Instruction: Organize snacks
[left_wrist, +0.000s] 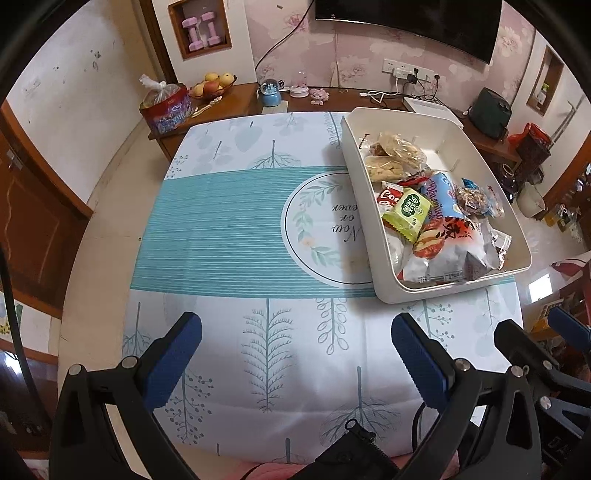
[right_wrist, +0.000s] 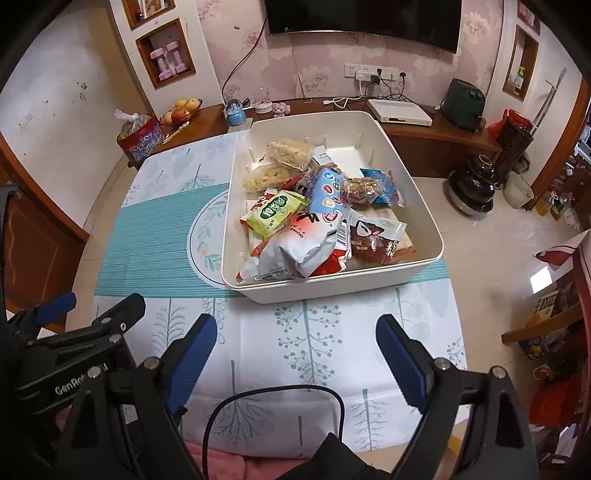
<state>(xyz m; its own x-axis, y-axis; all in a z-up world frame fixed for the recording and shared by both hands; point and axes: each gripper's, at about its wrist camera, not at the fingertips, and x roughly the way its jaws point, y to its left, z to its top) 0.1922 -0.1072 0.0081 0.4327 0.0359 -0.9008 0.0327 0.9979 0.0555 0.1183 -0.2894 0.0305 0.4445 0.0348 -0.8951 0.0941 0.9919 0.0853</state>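
Across the table (left_wrist: 229, 229) in front of you lies a cloth printed with pale trees, a teal striped band and a round leafy emblem. On its right side, partly over that emblem, sits the white plastic bin (right_wrist: 332, 286), an open rectangular tub with small divider slots along its inner walls. Inside it the snacks (right_wrist: 314, 218) are heaped toward the near and left part, while the far right corner shows bare floor. Biggest among them is a white and red crinkled bag (right_wrist: 295, 251) at the near wall. Just behind it lie a blue packet (right_wrist: 327, 195) and a green packet (right_wrist: 275, 212), and two clear-wrapped pastries (right_wrist: 277, 162) rest at the far left. A dark chocolate-coloured wrapper (right_wrist: 373, 236) sits to the right.

Your left gripper (left_wrist: 295, 350) hangs over bare cloth near the table's front edge, its blue pads spread wide with nothing between them. Your right gripper (right_wrist: 295, 347) hovers just short of the bin's near wall, likewise spread wide and empty. A black cable (right_wrist: 280, 398) loops across the cloth beneath it.
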